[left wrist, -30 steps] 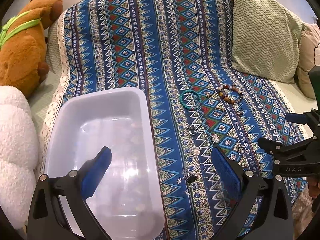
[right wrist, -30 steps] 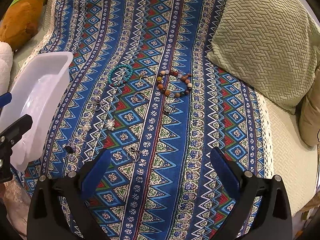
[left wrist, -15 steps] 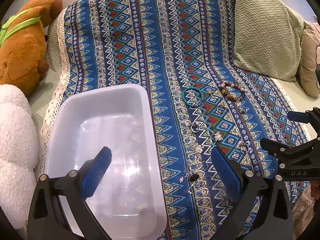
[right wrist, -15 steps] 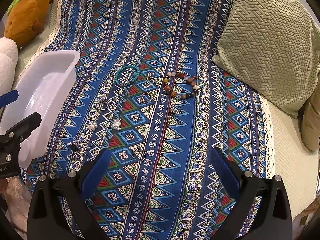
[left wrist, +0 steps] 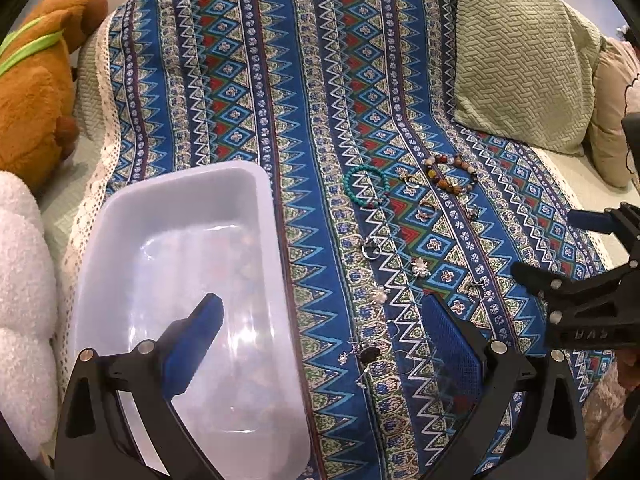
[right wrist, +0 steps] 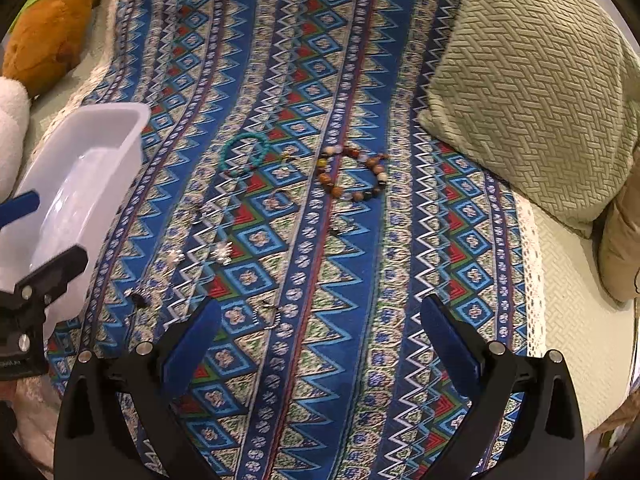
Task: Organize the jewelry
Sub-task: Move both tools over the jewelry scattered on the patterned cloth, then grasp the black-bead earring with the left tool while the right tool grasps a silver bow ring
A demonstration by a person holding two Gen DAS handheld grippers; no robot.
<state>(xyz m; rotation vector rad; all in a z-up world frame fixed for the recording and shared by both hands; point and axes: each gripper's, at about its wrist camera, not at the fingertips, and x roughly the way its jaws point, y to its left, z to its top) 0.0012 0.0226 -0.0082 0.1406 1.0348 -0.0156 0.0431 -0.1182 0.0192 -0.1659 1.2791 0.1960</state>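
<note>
Jewelry lies scattered on the patterned cloth (left wrist: 248, 92), between the bin (left wrist: 120, 216) and the green pillow (left wrist: 520, 64); none of it appears to be in the bin, though glare on its floor makes that hard to judge. Both grippers hang above the cloth with fingers spread wide and holding nothing: the left gripper (left wrist: 320, 320) straddles the bin's right wall, the right gripper (right wrist: 320, 324) sits over bare cloth near a small silver earring (right wrist: 268, 316).

The step in hand looks like choosing a first piece. The chunky brown bracelet (right wrist: 352, 176) and the teal bracelet (right wrist: 244, 156) seem the easiest starts: closed loops of round beads, thick enough to pinch across one side. The tiny silver flower studs (left wrist: 420, 267) and the thin ring (left wrist: 370, 249) would need the fingers pressed low into the soft cloth, closing slowly so the fabric is not pinched with them. The bin is smooth, translucent plastic with rounded corners; the pillow is woven in a raised basket pattern; lace trims the cloth's edge.
</note>
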